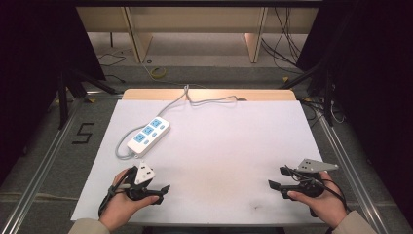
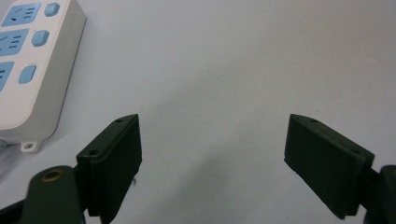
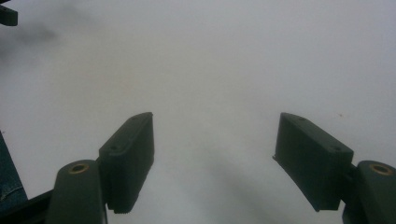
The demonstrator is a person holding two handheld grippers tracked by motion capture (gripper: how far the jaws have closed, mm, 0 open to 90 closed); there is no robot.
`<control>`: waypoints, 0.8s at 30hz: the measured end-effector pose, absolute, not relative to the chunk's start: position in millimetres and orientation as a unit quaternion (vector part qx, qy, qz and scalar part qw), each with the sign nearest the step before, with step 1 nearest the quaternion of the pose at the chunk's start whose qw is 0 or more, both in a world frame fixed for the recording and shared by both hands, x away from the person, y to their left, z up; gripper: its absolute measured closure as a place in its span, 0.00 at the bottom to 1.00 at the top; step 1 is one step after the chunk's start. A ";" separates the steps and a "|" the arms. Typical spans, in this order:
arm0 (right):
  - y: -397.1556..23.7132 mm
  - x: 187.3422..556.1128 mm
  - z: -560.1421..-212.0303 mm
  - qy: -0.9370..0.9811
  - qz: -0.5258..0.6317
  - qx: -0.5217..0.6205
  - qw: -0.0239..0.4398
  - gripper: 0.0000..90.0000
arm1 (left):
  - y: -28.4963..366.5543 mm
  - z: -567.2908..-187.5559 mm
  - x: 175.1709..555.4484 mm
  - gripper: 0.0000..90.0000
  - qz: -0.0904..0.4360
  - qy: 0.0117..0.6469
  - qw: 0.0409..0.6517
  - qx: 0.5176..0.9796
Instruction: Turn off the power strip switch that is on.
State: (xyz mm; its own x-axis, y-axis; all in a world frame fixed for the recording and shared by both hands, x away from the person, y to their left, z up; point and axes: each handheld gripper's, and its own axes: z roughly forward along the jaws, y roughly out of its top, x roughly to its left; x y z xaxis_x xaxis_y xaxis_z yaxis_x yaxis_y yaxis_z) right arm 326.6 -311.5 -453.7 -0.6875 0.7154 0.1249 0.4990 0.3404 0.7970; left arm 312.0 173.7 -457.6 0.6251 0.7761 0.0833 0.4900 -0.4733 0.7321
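A white power strip (image 1: 148,136) with blue sockets lies at the left of the white table top (image 1: 219,146); its grey cable runs off the far edge. In the left gripper view the power strip (image 2: 32,65) sits at the upper left, apart from the jaws. My left gripper (image 1: 163,192) rests near the front left edge, held in a hand; its jaws stand wide apart with nothing between them, as the left gripper (image 2: 212,149) view confirms. At the front right my right gripper (image 1: 275,178) is also held low, and in its own view the right gripper (image 3: 215,149) is open over bare table.
Metal rails (image 1: 44,151) flank the table on both sides. Beyond the far edge are wooden furniture legs (image 1: 139,39) and loose cables (image 1: 158,73) on the floor. Dark curtains stand at left and right. A mark like a "5" (image 1: 83,132) lies on the floor at the left.
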 end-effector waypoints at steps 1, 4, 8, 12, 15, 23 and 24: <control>-311.6 326.5 -453.7 0.809 0.435 0.375 0.125 0.32 | 173.8 -457.4 312.1 0.24 0.207 0.382 0.346 0.832; -311.8 326.5 -453.6 0.809 0.434 0.376 0.125 0.32 | 175.7 -454.9 312.4 0.37 0.212 0.387 0.345 0.829; -311.7 326.2 -453.7 0.809 0.435 0.375 0.125 0.32 | 178.4 -450.9 311.8 0.74 0.206 0.394 0.327 0.834; -311.1 326.1 -453.8 0.810 0.434 0.375 0.125 0.32 | 180.8 -445.5 312.8 0.99 0.199 0.414 0.320 0.828; -311.1 326.1 -453.6 0.810 0.434 0.375 0.125 0.32 | 181.5 -444.7 314.5 1.00 0.194 0.424 0.312 0.828; -310.7 326.1 -453.8 0.810 0.433 0.375 0.125 0.32 | 180.6 -438.6 321.9 1.00 0.193 0.443 0.316 0.817; -310.7 326.1 -453.7 0.810 0.433 0.376 0.125 0.32 | 180.6 -438.1 322.8 1.00 0.192 0.444 0.314 0.817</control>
State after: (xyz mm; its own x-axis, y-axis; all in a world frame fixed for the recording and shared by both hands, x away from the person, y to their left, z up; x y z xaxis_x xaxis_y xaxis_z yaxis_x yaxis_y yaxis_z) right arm 326.1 -310.7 -453.7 -0.6866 0.7166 0.1228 0.5005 0.3434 0.7947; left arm 322.8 180.6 -438.1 0.5310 0.8467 0.0345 0.6050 -0.4073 0.6841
